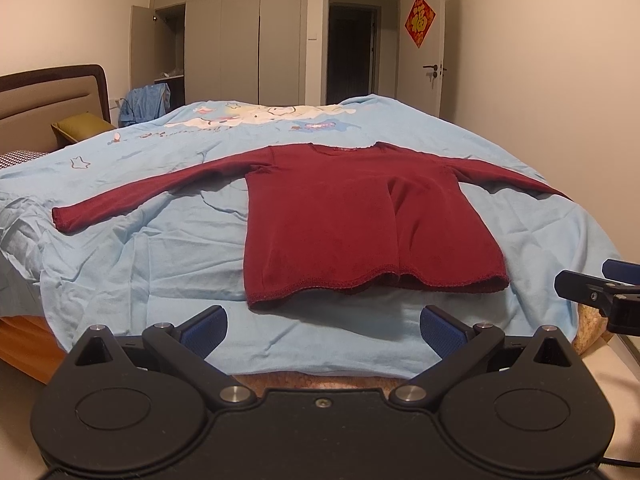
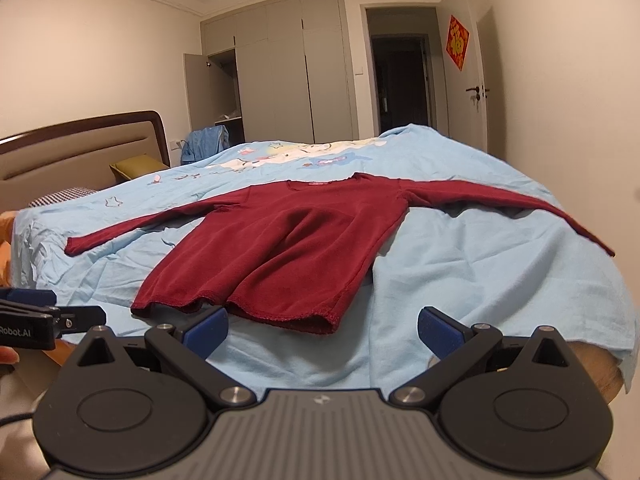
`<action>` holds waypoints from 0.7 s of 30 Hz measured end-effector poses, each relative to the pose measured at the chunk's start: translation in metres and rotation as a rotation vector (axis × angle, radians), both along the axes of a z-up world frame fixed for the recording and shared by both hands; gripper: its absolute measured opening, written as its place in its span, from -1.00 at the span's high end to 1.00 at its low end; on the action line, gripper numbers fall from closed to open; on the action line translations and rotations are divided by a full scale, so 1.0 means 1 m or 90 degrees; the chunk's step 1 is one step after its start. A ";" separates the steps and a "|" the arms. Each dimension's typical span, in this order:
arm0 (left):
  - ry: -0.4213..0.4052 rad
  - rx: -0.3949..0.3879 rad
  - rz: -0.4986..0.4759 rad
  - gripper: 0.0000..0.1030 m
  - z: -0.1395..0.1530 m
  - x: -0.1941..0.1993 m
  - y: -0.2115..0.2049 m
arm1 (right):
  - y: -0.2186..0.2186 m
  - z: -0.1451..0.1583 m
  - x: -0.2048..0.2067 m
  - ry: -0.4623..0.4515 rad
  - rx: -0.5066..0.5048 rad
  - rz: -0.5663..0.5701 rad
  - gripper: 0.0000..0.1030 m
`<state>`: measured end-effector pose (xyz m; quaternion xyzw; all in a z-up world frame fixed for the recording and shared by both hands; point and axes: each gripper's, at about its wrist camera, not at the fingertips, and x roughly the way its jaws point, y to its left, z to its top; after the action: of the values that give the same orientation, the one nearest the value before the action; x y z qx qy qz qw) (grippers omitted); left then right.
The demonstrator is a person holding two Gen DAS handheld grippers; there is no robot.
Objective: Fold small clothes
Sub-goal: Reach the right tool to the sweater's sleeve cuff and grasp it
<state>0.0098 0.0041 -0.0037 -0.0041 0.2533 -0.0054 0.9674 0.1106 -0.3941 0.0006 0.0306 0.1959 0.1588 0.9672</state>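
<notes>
So here's the view: a dark red long-sleeved shirt [image 1: 360, 220] is lying flat on the bed, spread on top of a light blue sheet [image 1: 160, 272] with cartoon prints up near the far end. Both sleeves are stretched straight out to the sides, the neckline points away from me, and the hem is the closest edge, a bit wavy with a soft ridge running up the middle of the body.

My left gripper [image 1: 323, 330] is hanging just short of the hem with both jaws spread wide, nothing between the blue pads [image 1: 206, 330], not touching any cloth. My right gripper [image 2: 323, 332] is the same deal, wide apart and empty, sitting near the hem's right corner. From the right camera the left-hand pad looks like it overlaps the hem edge, but I can't tell if it's actually touching.

As for things that hold stuff, the wardrobe [image 2: 276, 68] at the back wall has one door [image 2: 196, 92] swung open, and there's something pale on a shelf inside, too small to make out. A blue garment [image 1: 146, 102] is draped beside it. An olive pillow [image 1: 82, 126] sits against the headboard [image 1: 52, 96], and a red decoration [image 1: 419, 20] hangs on the far door.
</notes>
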 end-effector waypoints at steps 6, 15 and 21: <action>0.003 0.011 0.001 -0.99 0.008 0.023 0.004 | -0.021 0.003 0.023 0.036 0.047 -0.029 -1.00; 0.001 -0.006 0.023 -0.99 0.027 0.085 0.013 | -0.065 0.006 0.074 0.056 0.092 -0.114 -1.00; 0.017 -0.016 0.031 -0.99 0.022 0.139 0.013 | -0.096 0.002 0.115 0.068 0.127 -0.175 -1.00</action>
<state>0.1491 0.0168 0.0178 -0.0221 0.2657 0.0150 0.9637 0.2258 -0.4898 0.0031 0.1615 0.2242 0.0421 0.9601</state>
